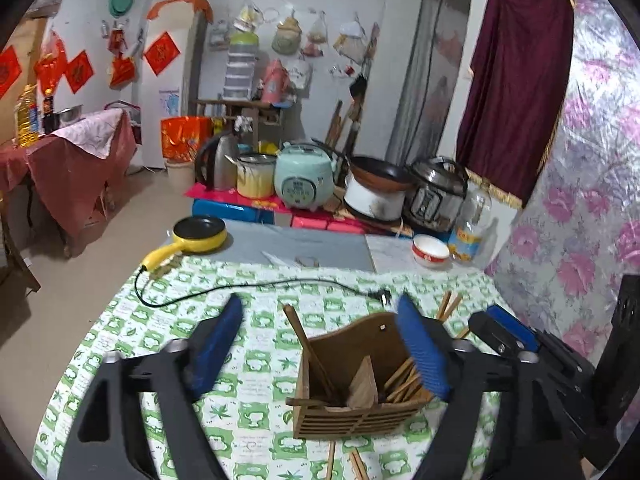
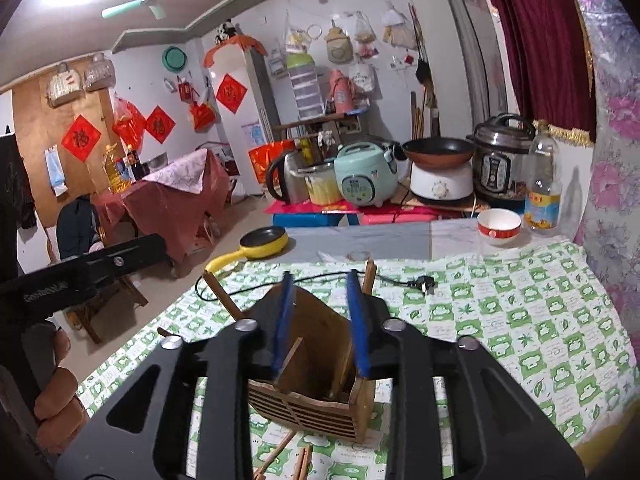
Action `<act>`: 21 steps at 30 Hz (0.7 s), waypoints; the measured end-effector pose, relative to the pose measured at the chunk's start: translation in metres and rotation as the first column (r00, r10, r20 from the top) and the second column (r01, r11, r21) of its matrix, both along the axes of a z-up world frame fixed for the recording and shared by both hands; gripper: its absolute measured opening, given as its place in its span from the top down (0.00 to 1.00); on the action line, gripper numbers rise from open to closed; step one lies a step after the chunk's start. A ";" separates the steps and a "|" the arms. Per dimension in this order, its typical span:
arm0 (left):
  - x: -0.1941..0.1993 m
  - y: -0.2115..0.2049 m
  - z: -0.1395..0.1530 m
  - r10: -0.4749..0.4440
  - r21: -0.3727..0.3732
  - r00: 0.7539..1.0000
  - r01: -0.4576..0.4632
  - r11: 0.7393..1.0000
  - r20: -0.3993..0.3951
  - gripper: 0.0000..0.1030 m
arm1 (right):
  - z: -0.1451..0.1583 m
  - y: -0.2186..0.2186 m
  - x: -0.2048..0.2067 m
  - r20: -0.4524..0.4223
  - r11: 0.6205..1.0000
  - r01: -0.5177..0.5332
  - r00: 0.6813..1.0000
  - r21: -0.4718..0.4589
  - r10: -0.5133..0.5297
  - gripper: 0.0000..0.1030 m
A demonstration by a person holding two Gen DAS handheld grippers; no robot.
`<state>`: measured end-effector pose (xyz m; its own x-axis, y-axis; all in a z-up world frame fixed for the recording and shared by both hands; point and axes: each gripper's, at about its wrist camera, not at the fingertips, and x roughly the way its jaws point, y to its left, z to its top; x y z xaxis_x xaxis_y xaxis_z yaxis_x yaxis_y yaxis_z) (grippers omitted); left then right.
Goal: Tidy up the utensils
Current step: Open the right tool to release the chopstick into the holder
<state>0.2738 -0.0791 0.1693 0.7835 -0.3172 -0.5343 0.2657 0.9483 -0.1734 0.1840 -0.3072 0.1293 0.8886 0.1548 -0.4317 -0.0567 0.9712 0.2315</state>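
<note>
A wooden utensil holder [image 1: 352, 384] stands on the green-checked tablecloth [image 1: 260, 384] with several wooden chopsticks [image 1: 400, 380] and a wooden spatula [image 1: 308, 344] in it. My left gripper [image 1: 320, 312] is open above it, the holder nearer its right finger. In the right wrist view the holder [image 2: 316, 384] sits between the blue fingers of my right gripper [image 2: 320, 276], which is open and directly over it; chopsticks [image 2: 370, 276] stick up behind the right finger. Loose chopsticks [image 2: 280, 452] lie on the cloth in front of the holder. The right gripper's body shows in the left wrist view [image 1: 520, 340].
A yellow electric frying pan [image 1: 200, 234] with a black cord and plug [image 1: 382, 294] lies at the table's far side. A red-rimmed white bowl [image 1: 430, 250] and a glass bottle [image 1: 472, 220] stand at the far right. Cookers crowd a low stand behind. The floral wall is at right.
</note>
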 end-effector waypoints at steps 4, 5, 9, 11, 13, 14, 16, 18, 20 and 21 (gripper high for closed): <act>-0.005 0.006 0.008 0.044 -0.003 0.998 -0.044 0.999 0.035 0.09 | 0.004 -0.003 -0.004 0.019 1.000 0.013 1.000 0.011 -0.013 0.56; -0.006 0.008 0.010 0.050 -0.008 0.998 -0.050 0.999 0.037 0.07 | 0.005 -0.004 -0.005 0.022 1.000 0.014 1.000 0.017 -0.014 0.54; -0.004 0.011 0.011 0.065 -0.028 0.998 -0.064 0.998 0.026 0.06 | 0.007 -0.007 -0.009 0.038 0.999 0.025 0.999 0.027 -0.026 0.44; -0.003 0.012 0.011 0.066 -0.032 0.998 -0.066 0.997 0.019 0.06 | 0.009 -0.008 -0.011 0.047 0.999 0.029 0.998 0.030 -0.031 0.40; -0.002 0.011 0.010 0.069 -0.030 0.997 -0.069 0.997 0.015 0.06 | 0.010 -0.009 -0.014 0.057 0.999 0.031 0.998 0.034 -0.033 0.37; -0.002 0.010 0.010 0.071 -0.026 0.997 -0.071 0.997 0.014 0.06 | 0.011 -0.008 -0.015 0.060 0.999 0.031 0.998 0.034 -0.033 0.34; -0.002 0.007 0.009 0.075 -0.012 0.997 -0.075 0.997 0.015 0.06 | 0.012 -0.007 -0.017 0.069 0.999 0.034 0.997 0.033 -0.036 0.30; -0.003 0.005 0.008 0.081 0.008 0.996 -0.082 0.997 0.021 0.06 | 0.013 -0.007 -0.018 0.073 0.999 0.036 0.997 0.030 -0.038 0.26; -0.004 0.001 0.007 0.086 0.026 0.996 -0.087 0.996 0.028 0.06 | 0.013 -0.006 -0.018 0.074 0.999 0.038 0.996 0.028 -0.040 0.25; -0.005 -0.001 0.007 0.090 0.039 0.995 -0.091 0.995 0.034 0.06 | 0.013 -0.006 -0.018 0.073 0.999 0.038 0.997 0.028 -0.040 0.25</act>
